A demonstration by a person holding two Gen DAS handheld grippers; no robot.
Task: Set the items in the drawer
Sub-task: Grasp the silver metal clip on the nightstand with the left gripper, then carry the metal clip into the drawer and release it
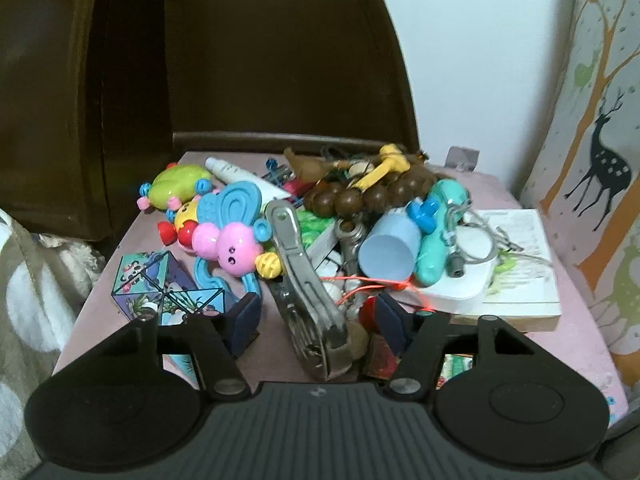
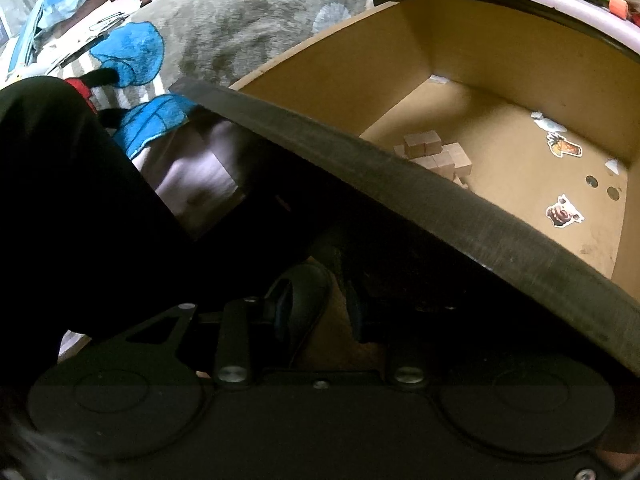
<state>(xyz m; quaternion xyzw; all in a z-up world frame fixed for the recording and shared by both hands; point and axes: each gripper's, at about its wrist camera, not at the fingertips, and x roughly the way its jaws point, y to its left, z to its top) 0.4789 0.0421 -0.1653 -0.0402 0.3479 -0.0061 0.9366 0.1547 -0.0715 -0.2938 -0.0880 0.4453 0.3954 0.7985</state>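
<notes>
Steel clamp (image 1: 308,292) (one), between two fingers (image 1: 244,312)

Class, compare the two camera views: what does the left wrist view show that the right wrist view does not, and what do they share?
Only the left wrist view: the left gripper open around a metal clip, beside a pink-and-blue butterfly rattle. Only the right wrist view: the open drawer holding wooden blocks, and the right gripper at its dark front. Shared: the pink tabletop.

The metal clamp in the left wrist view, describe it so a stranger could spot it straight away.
On the pink table top, look at the toy pile's near edge, directly between the left gripper fingers. The metal clamp lies there pointing away, right of the pink and blue butterfly rattle. It is the only long, shiny bare-metal piece.
</notes>
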